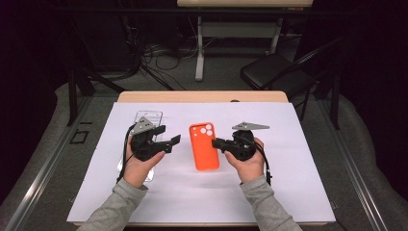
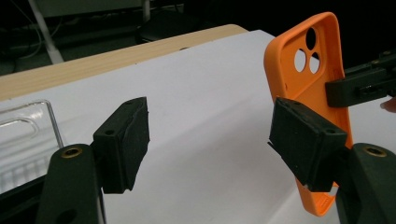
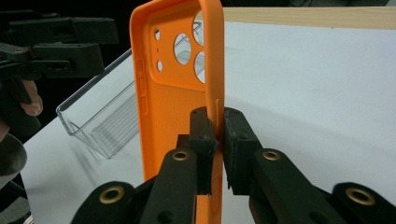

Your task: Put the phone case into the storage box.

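1. Your right gripper (image 3: 218,140) is clamped on the side wall of the orange phone case (image 3: 180,93), its jaws pinching the thin rim between them. Gripping the edge seems to be what steadies the case and leaves its open inner face free.
2. In the high view the orange phone case (image 1: 203,146) sits at the middle of the white sheet (image 1: 288,159) that covers the bench (image 1: 202,96), between your two hands. The gripper views suggest it is tipped up on one long edge, but you cannot tell from above how far it is lifted.
3. Your left gripper (image 2: 210,140) stands wide and holds nothing. One jaw is just beside the case's near edge, which looks like a line-up for a second hold.
4. The clear plastic tray (image 3: 102,123) lies on the left of the sheet, partly under your left hand (image 1: 137,166), out of the way of the case.
5. The lower end of the case is cut off behind the jaws in both gripper views, so whether it touches the sheet is hard to make out.
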The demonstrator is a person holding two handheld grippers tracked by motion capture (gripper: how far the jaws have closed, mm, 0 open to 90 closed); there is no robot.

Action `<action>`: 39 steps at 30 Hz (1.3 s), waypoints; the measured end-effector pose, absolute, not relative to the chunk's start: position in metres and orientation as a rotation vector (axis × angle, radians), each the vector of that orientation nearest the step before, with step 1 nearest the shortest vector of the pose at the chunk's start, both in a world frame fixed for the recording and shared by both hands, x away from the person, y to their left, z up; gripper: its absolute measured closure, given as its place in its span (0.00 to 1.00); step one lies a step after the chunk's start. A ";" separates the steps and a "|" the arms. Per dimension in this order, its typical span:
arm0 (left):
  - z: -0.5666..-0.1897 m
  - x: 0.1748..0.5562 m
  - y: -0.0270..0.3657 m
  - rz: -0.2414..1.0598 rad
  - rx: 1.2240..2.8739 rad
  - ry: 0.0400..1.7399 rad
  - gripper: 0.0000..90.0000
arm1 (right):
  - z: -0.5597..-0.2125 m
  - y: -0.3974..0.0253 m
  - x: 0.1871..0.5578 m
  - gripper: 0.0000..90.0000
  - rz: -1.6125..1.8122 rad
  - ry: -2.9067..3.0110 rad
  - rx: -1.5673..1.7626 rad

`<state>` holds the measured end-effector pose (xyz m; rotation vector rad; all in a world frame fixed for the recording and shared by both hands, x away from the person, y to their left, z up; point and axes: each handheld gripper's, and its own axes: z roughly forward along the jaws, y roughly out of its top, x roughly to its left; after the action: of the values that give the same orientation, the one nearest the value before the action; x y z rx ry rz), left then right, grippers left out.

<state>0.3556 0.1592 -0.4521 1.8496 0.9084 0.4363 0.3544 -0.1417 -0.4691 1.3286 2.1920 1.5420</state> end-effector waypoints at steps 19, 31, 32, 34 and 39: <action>-0.448 0.345 0.145 0.534 1.931 0.837 0.36 | -0.474 -0.118 0.343 0.93 1.420 2.223 1.226; -0.448 0.344 0.142 0.570 1.969 0.818 0.43 | -0.473 -0.112 0.339 0.92 1.388 2.217 1.190; -0.448 0.343 0.142 0.570 1.972 0.817 0.44 | -0.473 -0.112 0.339 0.92 1.386 2.217 1.186; -0.448 0.343 0.141 0.577 1.975 0.811 0.47 | -0.473 -0.112 0.339 0.92 1.381 2.218 1.181; -0.448 0.342 0.140 0.580 1.990 0.795 0.54 | -0.472 -0.110 0.337 0.92 1.378 2.219 1.178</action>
<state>0.3417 0.1397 -0.4483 1.9896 0.7954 0.5803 0.3370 -0.1104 -0.4723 1.1784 2.2195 1.3782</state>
